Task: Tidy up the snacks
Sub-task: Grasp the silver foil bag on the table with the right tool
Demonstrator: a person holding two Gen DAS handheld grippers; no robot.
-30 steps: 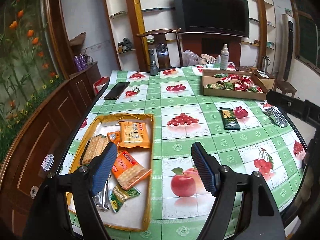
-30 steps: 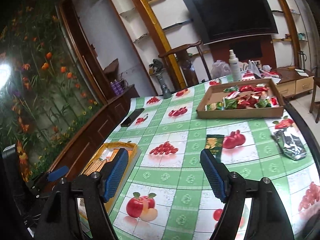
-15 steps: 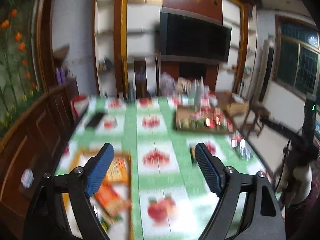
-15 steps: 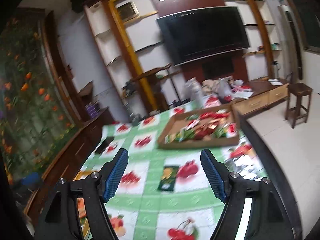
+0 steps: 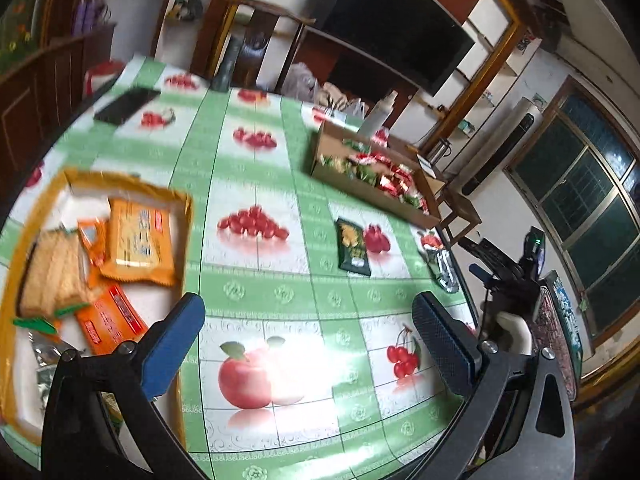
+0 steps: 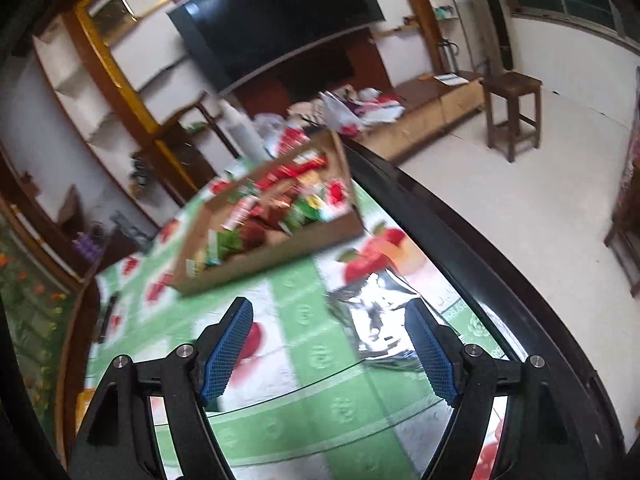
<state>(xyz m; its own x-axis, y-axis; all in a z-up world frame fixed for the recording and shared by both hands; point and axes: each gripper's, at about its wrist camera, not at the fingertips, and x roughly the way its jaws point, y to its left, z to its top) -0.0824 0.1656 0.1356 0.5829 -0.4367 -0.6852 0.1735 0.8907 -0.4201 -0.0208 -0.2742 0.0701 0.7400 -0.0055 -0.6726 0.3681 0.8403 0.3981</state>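
Note:
My left gripper is open and empty above the table's near edge. To its left a yellow-rimmed tray holds orange cracker packs and other snacks. A dark green snack packet lies loose mid-table. A silver foil packet lies near the right edge. A cardboard box of red and green snacks stands behind them. My right gripper is open and empty, with the silver foil packet just ahead between its fingers. The cardboard box lies beyond it.
A black phone and a white spray bottle stand at the far side of the table. The table's dark edge runs close on the right, with floor and a wooden stool beyond.
Both views have swung and tilted. My right gripper has moved toward the table's right edge, bringing the silver foil packet between its fingers. My left gripper has dropped back toward the table. Both stay open.

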